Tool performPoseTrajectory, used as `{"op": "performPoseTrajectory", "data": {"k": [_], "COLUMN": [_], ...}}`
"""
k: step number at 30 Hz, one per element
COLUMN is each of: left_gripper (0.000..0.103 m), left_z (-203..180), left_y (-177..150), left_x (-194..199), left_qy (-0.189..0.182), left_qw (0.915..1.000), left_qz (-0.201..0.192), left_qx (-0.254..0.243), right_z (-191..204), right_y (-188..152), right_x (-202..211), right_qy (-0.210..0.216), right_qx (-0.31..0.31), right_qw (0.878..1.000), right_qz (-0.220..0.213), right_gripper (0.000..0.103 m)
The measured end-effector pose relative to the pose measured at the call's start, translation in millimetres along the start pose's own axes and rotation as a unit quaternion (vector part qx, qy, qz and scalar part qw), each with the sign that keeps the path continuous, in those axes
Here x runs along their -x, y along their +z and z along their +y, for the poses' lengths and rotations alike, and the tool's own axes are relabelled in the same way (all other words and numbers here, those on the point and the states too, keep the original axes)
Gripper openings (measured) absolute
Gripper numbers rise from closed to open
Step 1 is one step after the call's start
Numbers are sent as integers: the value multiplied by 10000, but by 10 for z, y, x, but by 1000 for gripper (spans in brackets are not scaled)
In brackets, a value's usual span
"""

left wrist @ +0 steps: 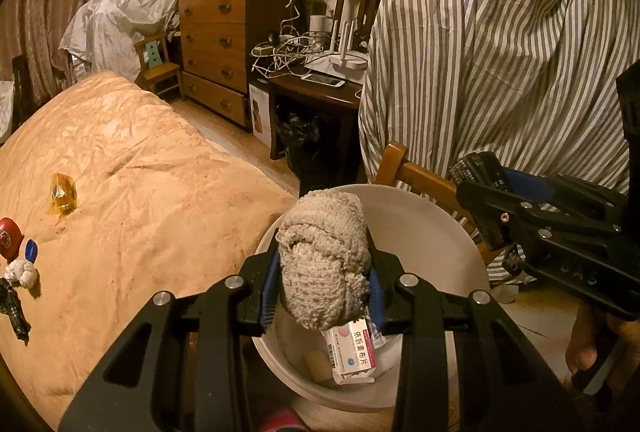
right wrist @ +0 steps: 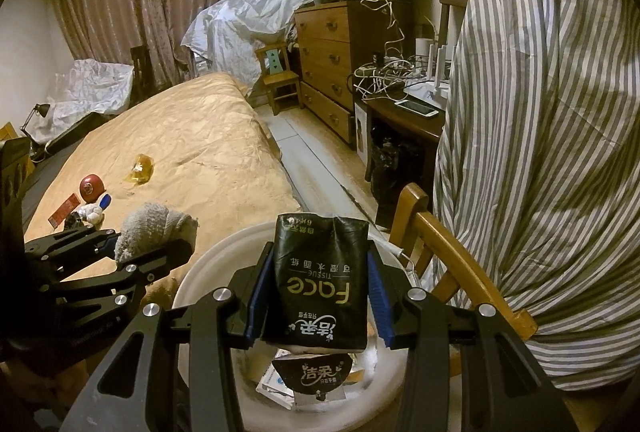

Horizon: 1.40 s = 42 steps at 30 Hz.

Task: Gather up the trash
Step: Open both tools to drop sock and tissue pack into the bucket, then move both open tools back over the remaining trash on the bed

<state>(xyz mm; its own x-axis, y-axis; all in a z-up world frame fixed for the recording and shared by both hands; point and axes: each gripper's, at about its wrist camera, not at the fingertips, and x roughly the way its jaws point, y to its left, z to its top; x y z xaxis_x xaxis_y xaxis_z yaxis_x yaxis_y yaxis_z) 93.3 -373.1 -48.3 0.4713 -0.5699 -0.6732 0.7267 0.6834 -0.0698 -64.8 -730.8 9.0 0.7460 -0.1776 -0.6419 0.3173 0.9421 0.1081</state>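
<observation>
I have both loads poised over the white bin (left wrist: 440, 232): my left gripper (left wrist: 326, 296) has its fingers clamped on a rolled grey rag (left wrist: 326, 264), and my right gripper (right wrist: 318, 296) has its fingers clamped on a black tissue pack (right wrist: 320, 280), both above the bin's mouth. A medicine box (left wrist: 352, 352) already lies inside the bin. My worry is the rag: it sits near the bin's rim on the bed (left wrist: 140, 192) side, so a careless release could drop it outside. More trash, an amber wrapper (left wrist: 63, 192), waits on the bed, well away from the bin.
</observation>
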Motion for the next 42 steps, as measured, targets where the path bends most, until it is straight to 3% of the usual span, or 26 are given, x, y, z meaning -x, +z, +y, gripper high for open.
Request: {"op": "performPoseTrajectory", "data": {"k": [6, 8, 10, 11, 30, 36, 39, 42], "left_gripper": [37, 43, 55, 56, 56, 62, 62, 62], "left_z": [15, 7, 23, 30, 292, 735, 1211, 1865], "left_y": [-12, -18, -33, -35, -100, -276, -479, -729], "left_x": [-37, -63, -72, -78, 67, 266, 416, 544], "left_qy": [4, 69, 172, 187, 367, 634, 903, 1297], "left_qw": [10000, 9999, 9998, 9998, 9993, 9975, 9943, 9854], "left_qz": [79, 115, 94, 91, 19, -37, -34, 52], "left_qx": [-35, -85, -72, -67, 104, 302, 574, 1105], "right_z": [-12, 6, 13, 21, 219, 603, 942, 1300], "right_y": [7, 1, -4, -6, -65, -105, -117, -141], "right_x": [-43, -24, -37, -43, 131, 212, 174, 80], "right_qy": [11, 48, 62, 66, 235, 669, 983, 1249], "right_qx": [-8, -27, -64, -76, -68, 108, 302, 509], "right_qw": [10000, 10000, 9999, 9999, 9991, 9965, 9936, 9902], "right_qz": [-6, -14, -76, -98, -339, -495, -468, -366], "right_gripper": [45, 57, 64, 64, 65, 72, 74, 75]}}
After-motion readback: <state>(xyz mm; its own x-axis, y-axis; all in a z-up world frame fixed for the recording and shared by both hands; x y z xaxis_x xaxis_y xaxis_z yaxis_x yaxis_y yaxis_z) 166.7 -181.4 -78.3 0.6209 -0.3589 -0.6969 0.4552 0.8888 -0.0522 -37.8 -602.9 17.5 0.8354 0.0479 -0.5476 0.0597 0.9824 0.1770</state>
